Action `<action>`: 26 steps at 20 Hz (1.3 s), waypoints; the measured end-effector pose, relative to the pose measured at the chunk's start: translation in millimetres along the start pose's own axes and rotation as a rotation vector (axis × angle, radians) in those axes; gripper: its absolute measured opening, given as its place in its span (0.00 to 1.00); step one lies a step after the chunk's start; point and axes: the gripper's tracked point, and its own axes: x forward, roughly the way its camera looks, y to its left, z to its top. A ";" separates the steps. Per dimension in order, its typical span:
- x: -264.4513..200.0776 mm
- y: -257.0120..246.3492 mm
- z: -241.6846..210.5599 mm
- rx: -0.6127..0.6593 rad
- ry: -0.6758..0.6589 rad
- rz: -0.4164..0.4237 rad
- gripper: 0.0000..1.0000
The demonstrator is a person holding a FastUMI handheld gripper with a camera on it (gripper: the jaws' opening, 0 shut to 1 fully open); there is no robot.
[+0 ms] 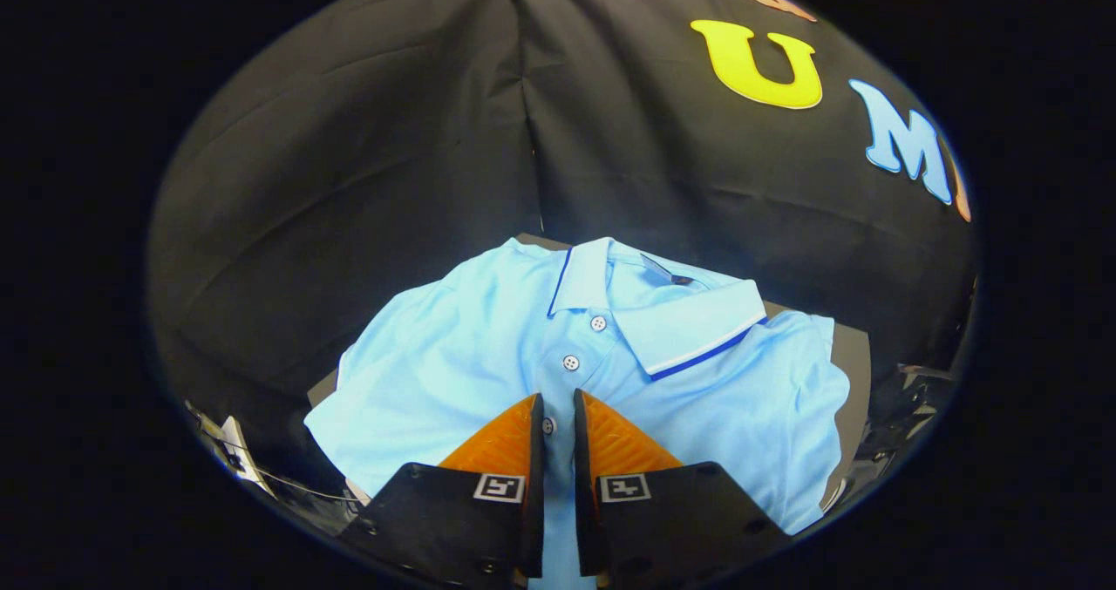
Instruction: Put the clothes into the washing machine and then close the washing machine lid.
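Gripper view: my claw (558, 403) hovering over polo shirt (488, 355), fingers nearly closed, pinching nothing certain. Shirt lying flat at 12 o'clock ahead, placket between fingertips. Judging fabric soft, light, floppy; pinching bunched fold near placket looking best.

A recording booth: black cloth wall (418, 154) draped behind a dark table (850, 355) bearing a shirt (453, 363).
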 end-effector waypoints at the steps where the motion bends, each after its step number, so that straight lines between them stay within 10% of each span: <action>1: -3.1 1.6 -0.8 0.017 -0.011 0.003 0.02; 26: -148.1 -51.3 59.7 -0.026 -0.385 -0.059 0.02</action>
